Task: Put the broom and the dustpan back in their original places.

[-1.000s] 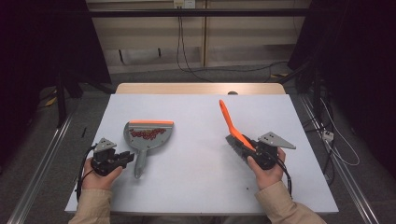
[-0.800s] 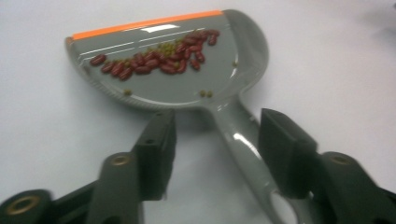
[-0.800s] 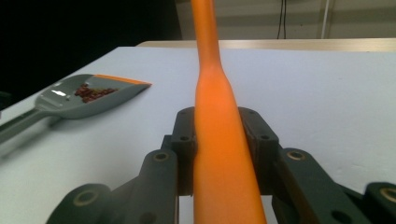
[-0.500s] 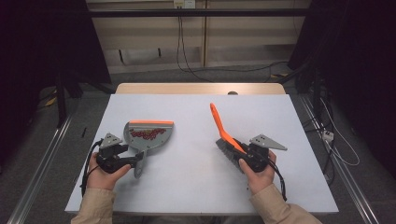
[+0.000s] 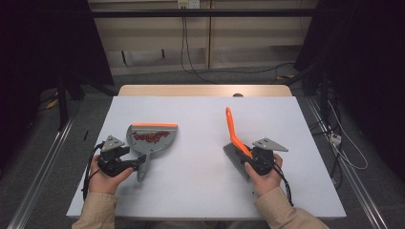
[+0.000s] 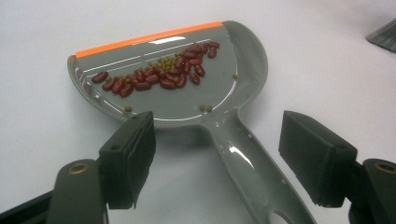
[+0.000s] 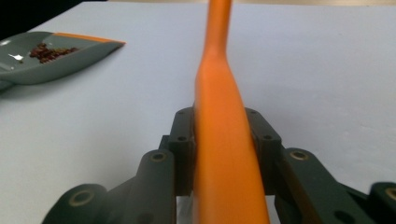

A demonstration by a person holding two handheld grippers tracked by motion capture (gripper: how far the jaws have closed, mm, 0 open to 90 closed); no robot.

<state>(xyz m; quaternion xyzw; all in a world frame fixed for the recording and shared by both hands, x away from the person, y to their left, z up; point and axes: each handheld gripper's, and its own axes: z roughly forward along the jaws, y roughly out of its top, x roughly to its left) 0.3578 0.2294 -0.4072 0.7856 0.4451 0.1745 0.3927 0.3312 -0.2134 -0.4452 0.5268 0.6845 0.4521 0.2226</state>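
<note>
Grey dustpan (image 6: 187,88) lay flat on the table (image 5: 200,191), beans (image 6: 159,74) inside, left gripper (image 6: 224,154) just opened astride its handle, right gripper (image 7: 219,130) clamped on the brush (image 5: 235,136); withdrawing straight back would best avoid nudging it.

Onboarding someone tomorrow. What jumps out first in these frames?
The grey plastic dustpan with an orange lip, left of centre on the white table, holds a heap of dark red beans mixed with small green ones. The left gripper has just opened; its jaws stand apart on either side of the dustpan's handle. On the right, the right gripper is clamped on the orange-handled brush, its grey bristles resting on the table.
</note>
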